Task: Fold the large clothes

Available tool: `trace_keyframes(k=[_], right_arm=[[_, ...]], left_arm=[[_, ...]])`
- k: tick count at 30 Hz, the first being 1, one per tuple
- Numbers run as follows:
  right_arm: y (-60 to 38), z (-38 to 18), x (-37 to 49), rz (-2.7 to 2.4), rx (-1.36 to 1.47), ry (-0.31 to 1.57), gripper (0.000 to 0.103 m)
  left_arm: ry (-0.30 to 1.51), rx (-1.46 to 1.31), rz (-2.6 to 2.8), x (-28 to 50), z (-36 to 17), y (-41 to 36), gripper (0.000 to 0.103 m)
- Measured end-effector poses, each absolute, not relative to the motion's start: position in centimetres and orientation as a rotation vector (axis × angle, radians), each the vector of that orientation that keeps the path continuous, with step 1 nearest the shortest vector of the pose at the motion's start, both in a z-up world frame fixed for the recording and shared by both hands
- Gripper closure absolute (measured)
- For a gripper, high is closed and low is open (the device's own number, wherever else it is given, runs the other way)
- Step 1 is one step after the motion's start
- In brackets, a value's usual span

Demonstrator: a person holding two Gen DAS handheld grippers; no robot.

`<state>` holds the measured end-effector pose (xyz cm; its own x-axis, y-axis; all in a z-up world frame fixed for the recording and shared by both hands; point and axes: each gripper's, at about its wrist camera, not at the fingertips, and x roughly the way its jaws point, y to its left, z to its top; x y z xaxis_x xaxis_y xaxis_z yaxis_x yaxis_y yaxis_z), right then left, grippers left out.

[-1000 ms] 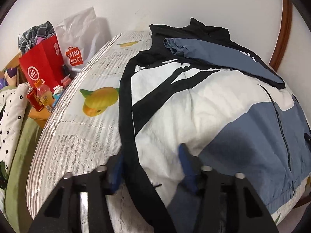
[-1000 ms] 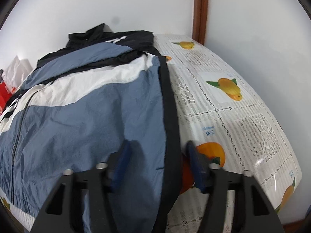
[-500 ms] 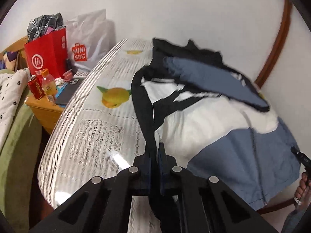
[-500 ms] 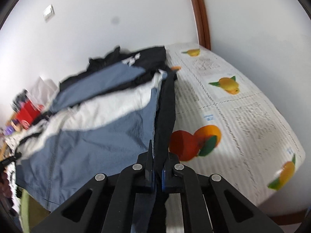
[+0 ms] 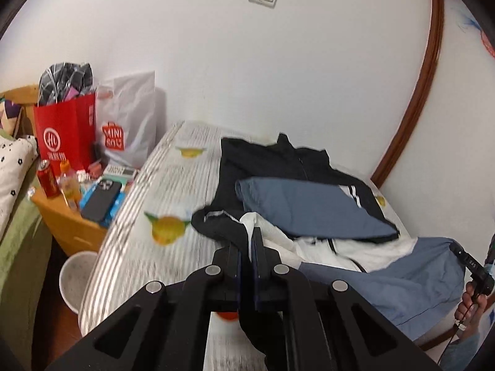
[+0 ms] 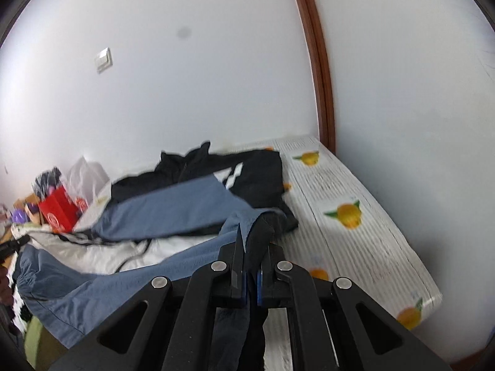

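Note:
A large black, white and blue jacket [image 5: 309, 207] lies on the table with the fruit-print cloth [image 5: 173, 204]. My left gripper [image 5: 247, 241] is shut on the jacket's black bottom hem at its left corner and holds it lifted above the table. In the right wrist view the same jacket [image 6: 173, 207] spreads to the left. My right gripper [image 6: 252, 241] is shut on the hem's right corner, where blue and black fabric bunch between the pads. Fabric hangs down under both grippers. A blue sleeve [image 5: 312, 210] lies folded across the chest.
A red paper bag [image 5: 63, 136] and a white shopping bag [image 5: 130, 123] stand on a wooden side table [image 5: 71, 222] with a can, a bottle and a phone. A white bin [image 5: 75, 278] sits on the floor. A person's hand [image 5: 470, 300] shows at the right edge.
Both grippers went from open around the hem to shut on it. They have since risen, lifting the jacket's bottom edge off the table and bunching the fabric toward the collar.

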<state>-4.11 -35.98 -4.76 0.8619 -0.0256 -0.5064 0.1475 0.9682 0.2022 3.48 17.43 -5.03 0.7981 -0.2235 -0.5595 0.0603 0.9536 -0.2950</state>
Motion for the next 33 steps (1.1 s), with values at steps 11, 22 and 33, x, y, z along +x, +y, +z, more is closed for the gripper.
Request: trace_keyframes(k=[11,22,33], right_arm=[[-36.9,-2.5,4.8,-0.133,0.266,0.506,0.099],[-37.2,-5.4,13.8,-0.112,0.3,0.561,0.099],[-38.7,-13.6,19.9,-0.179,0.298,0.715,0.097]], left_arm=[[0.601,-0.306,-0.11,12.1,-3.4,16.9,0.097],[0.671,-0.267,-0.066,20.1,-6.4,15.5,0.097],[0.84,-0.265,-0.009,25.4,-12.7,15.5,0.096]])
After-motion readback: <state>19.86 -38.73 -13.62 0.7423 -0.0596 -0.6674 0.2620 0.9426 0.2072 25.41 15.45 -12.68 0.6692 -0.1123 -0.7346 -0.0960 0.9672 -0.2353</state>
